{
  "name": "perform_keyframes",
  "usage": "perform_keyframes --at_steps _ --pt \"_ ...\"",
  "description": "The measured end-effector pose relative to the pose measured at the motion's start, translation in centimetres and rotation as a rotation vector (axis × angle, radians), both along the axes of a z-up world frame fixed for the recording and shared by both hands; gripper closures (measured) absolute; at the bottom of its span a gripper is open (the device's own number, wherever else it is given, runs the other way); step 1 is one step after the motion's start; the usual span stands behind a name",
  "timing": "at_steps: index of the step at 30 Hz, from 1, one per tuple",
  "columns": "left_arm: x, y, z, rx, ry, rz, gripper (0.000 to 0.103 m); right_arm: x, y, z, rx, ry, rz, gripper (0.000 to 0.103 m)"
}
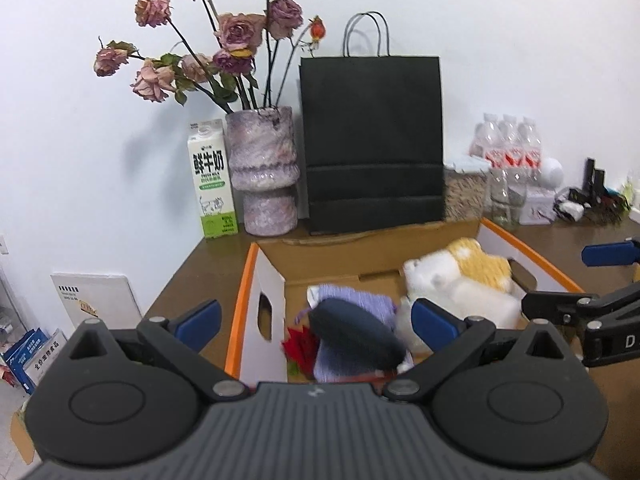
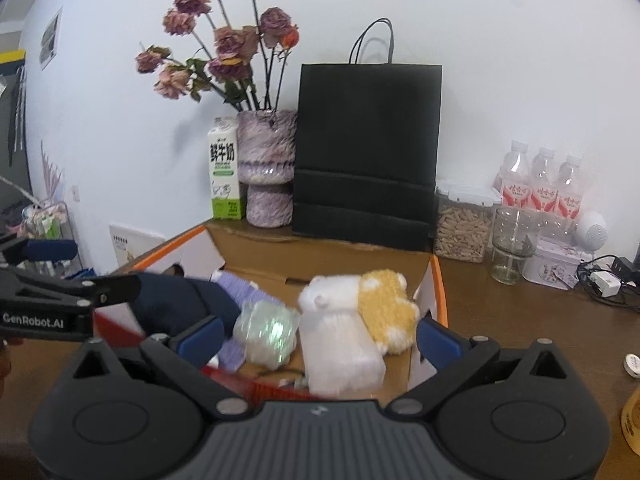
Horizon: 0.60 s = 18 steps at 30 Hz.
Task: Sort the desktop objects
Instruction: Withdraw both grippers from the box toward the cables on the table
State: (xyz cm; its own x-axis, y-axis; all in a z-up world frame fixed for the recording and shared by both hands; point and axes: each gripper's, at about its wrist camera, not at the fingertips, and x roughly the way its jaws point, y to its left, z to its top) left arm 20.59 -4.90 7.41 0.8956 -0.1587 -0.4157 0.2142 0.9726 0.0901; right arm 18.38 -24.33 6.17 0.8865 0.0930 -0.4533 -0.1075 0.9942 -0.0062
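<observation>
Both tongs hang spread wide and empty over the box (image 1: 256, 276), where the navy pouch (image 1: 356, 332) lies on a lilac knit (image 1: 360, 304) at 6 o'clock and the plush (image 2: 340, 332) at 3. Best next: close squarely on one item and clear the box wall. Beyond, on the brown desk (image 2: 520, 320) against a white wall: bag (image 1: 372, 140), vase (image 1: 264, 168), milk carton (image 1: 212, 180).

Left gripper (image 1: 316, 320); right gripper (image 2: 320, 338).

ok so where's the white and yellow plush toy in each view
Left wrist: the white and yellow plush toy lies right of centre, in the far right corner of the cardboard box.
Right wrist: the toy lies at lower centre, against the box's right wall.
Shared landmark: the black paper bag behind the box.
</observation>
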Motion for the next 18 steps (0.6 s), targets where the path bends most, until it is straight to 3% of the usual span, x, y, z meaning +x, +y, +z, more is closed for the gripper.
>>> perform_keyframes --at_steps 9,18 --pt "-2.8 0.2 -2.6 0.046 0.093 -0.041 0.000 -4.3 0.3 -2.7 -0.041 0.088 0.025 0.000" --pt "-4.9 0.0 -5.6 0.038 0.200 -0.086 0.000 -7.2 0.8 -6.3 -0.053 0.204 0.039 0.000"
